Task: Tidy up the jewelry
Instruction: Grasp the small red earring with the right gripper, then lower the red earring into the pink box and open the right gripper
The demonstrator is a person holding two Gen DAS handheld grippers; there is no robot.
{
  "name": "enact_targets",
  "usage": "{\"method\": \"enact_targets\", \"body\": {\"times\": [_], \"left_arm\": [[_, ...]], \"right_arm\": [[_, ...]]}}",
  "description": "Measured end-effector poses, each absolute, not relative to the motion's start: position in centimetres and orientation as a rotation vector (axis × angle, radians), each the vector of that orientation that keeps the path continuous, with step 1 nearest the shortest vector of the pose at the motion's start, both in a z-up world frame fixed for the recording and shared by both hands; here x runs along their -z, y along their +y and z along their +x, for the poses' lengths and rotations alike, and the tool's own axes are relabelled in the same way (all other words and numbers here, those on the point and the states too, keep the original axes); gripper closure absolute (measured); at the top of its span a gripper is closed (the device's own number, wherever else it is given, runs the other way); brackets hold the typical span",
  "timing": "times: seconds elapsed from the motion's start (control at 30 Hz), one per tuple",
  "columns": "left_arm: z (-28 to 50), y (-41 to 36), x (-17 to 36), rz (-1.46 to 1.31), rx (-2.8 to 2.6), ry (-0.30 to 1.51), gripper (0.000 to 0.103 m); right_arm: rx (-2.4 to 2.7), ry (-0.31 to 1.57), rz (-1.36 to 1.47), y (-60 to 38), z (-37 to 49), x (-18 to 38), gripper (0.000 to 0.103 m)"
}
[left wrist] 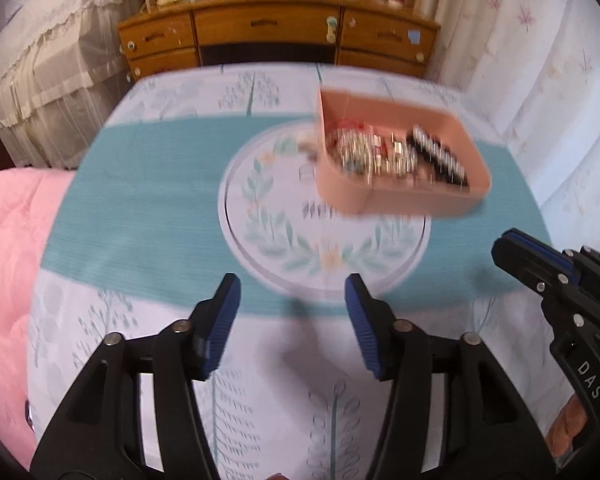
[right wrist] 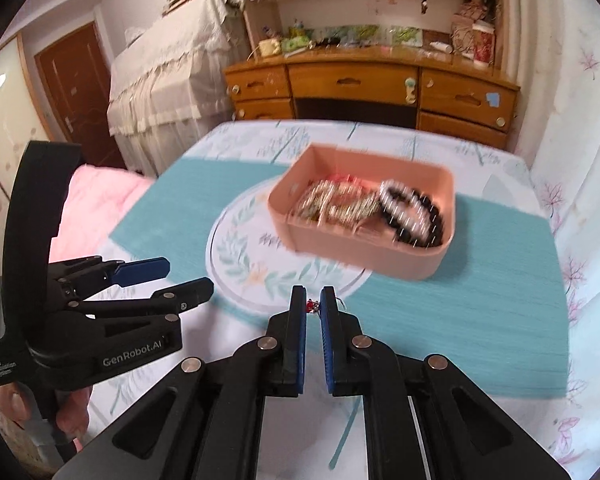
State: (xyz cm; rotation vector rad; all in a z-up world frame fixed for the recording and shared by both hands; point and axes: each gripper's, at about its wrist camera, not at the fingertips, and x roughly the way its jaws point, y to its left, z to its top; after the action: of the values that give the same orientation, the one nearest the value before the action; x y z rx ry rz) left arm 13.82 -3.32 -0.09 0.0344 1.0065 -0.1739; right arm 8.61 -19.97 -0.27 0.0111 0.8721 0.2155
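Observation:
A pink jewelry box [left wrist: 404, 196] [right wrist: 364, 256] stands on the table, holding several silver pieces and a black bead bracelet [right wrist: 412, 214] [left wrist: 440, 156]. My left gripper [left wrist: 294, 296] is open and empty, held above the table in front of the box; it also shows at the left of the right wrist view [right wrist: 180, 276]. My right gripper [right wrist: 313, 300] is shut on a small red-and-silver earring [right wrist: 312, 306] pinched at its tips, short of the box. It shows at the right edge of the left wrist view [left wrist: 512, 244].
A tablecloth with a teal band [left wrist: 148, 184] and a white round wreath print [right wrist: 244, 264] covers the table. A pink quilt [left wrist: 8, 264] lies at the left. A wooden desk [right wrist: 364, 84] stands behind the table, curtains [right wrist: 572, 120] at the right.

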Motion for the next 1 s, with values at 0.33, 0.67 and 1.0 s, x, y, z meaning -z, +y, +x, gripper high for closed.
{"method": "enact_targets", "body": {"times": [0.33,0.67,1.0], "left_arm": [[19.6,-3.4,-5.9,-0.041,0.154,0.882,0.021],[23.8,-2.9,-4.3,-0.089,0.085,0.919,0.021],[23.0,-2.6,-2.4,-0.089,0.074,0.951,0.021]], "right_arm": [[-0.195,0.787,0.178,-23.6,14.7,-5.2,0.096],[-0.169,0.891,0.253,-23.6,20.8,-2.2,0.095],[-0.169,0.917,0.303,-23.6,21.0,0.0,0.078]]}}
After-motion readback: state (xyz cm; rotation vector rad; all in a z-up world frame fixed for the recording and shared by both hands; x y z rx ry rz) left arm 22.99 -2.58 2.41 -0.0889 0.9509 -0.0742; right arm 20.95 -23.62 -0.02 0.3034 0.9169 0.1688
